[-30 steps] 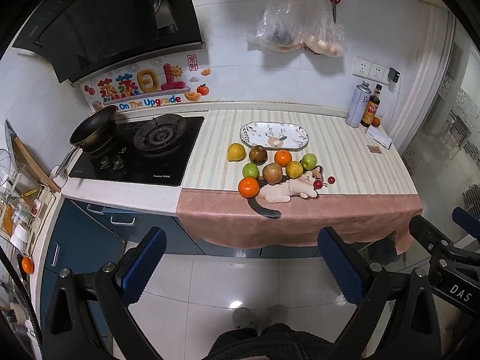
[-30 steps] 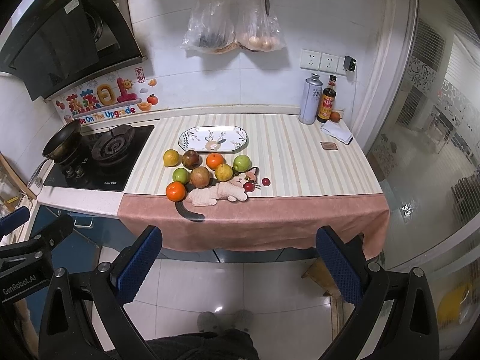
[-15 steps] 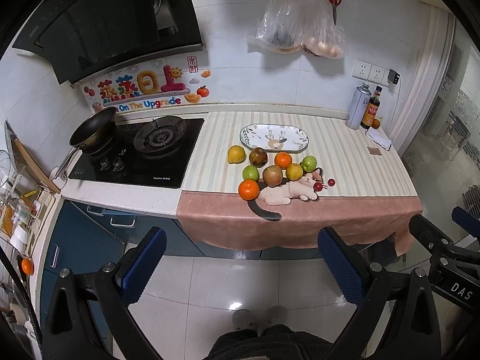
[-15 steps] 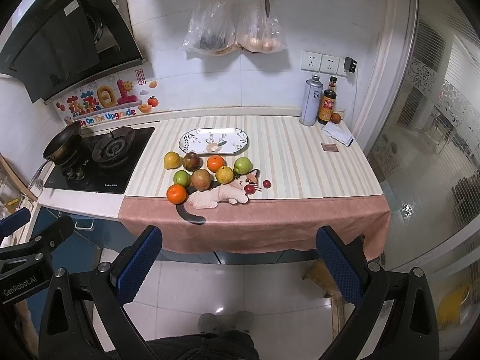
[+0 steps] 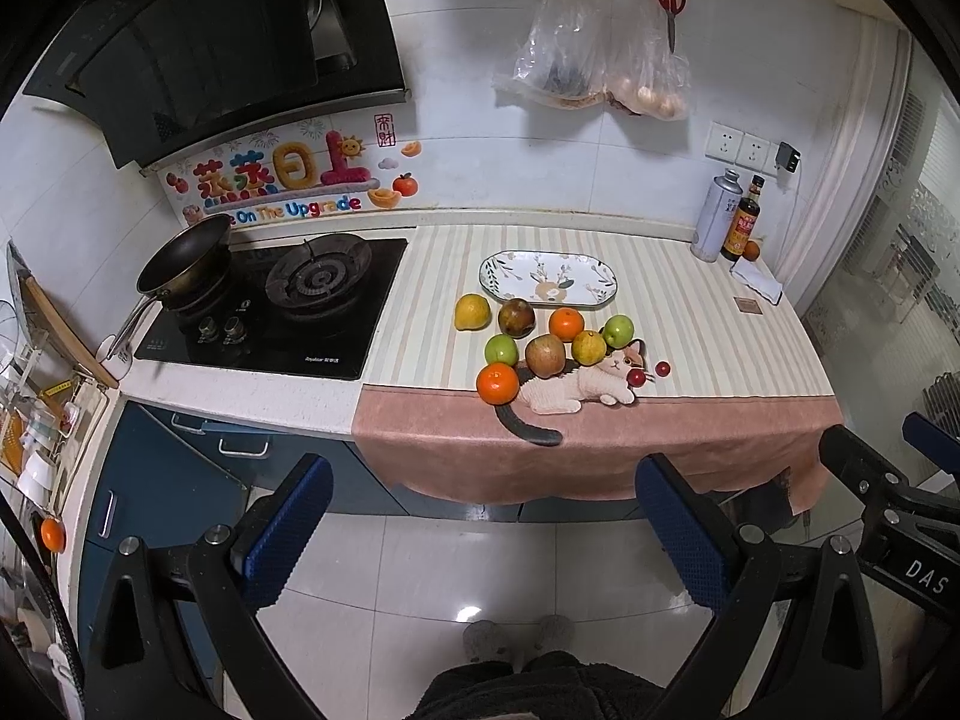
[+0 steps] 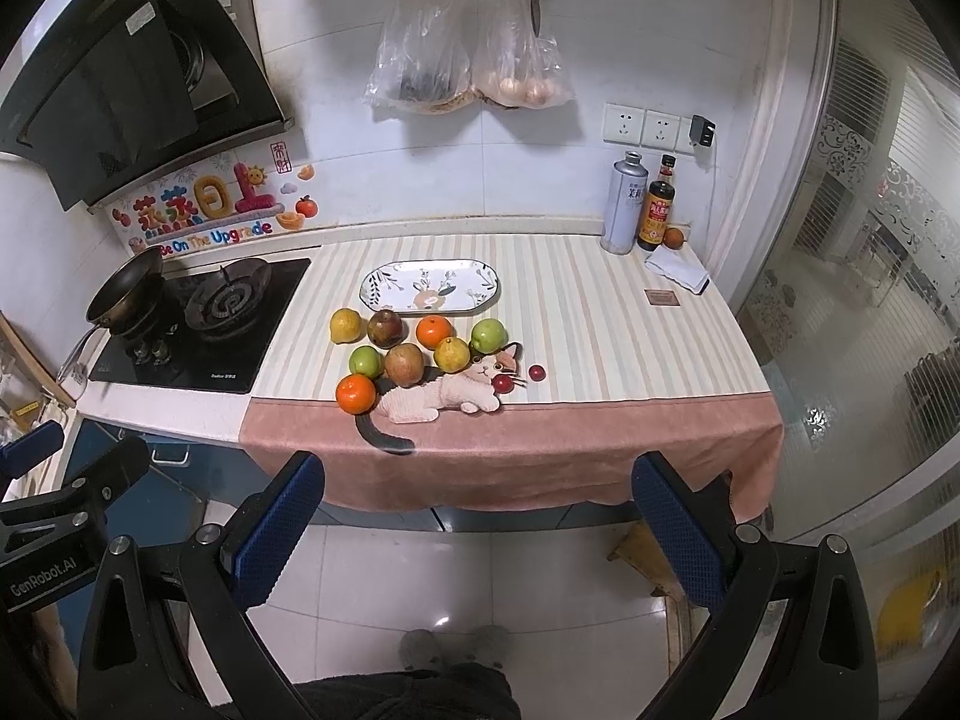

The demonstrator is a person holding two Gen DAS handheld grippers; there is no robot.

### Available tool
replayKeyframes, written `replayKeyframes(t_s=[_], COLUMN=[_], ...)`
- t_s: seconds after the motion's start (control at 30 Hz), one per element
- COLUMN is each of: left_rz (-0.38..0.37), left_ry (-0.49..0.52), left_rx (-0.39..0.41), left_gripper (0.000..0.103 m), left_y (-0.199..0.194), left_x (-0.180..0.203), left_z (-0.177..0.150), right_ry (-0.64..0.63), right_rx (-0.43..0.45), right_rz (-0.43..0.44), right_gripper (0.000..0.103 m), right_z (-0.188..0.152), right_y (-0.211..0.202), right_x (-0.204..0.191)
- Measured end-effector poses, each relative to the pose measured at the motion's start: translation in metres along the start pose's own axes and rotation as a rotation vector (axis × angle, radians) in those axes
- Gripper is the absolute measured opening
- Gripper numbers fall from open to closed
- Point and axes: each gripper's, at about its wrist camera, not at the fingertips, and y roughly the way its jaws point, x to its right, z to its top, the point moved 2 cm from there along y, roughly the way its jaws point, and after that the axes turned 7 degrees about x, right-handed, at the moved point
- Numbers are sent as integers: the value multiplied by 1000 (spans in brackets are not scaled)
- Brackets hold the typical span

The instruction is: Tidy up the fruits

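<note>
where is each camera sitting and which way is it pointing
Left wrist: on the left gripper, held back from the counter above the floor, facing the wall; open blue fingers, the person's slippers and the right gripper's edge show.
Right wrist: on the right gripper, beside it, facing the same way; open fingers, slippers, the left gripper's edge.
Shared: plate, fruit pile, toy cat, stove, hanging bags.

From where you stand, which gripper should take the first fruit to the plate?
Right, though marginally. Both the left gripper and right gripper are open and short of the counter. The fruit cluster, like the front orange, sits nearer centre in the right view, below the plate.
</note>
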Motion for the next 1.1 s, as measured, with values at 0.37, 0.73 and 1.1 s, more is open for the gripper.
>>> replayKeyframes(t_s=[0.37, 0.73, 1.1], left_rz=[-5, -18, 62], left_ry=[-1, -2, -26], left_rx=[-1, -2, 141], left_gripper=[103, 103, 103], left_y=[0, 8, 66], left_x=[3, 7, -31], left_z=[3, 12, 43], right_ry=[0, 39, 178], right_rx=[-7, 9, 69], right_rz=[0, -10, 21], right_gripper=[103, 103, 103], right_z=[4, 13, 14], right_y=[2, 18, 85], right_x=[-3, -6, -7])
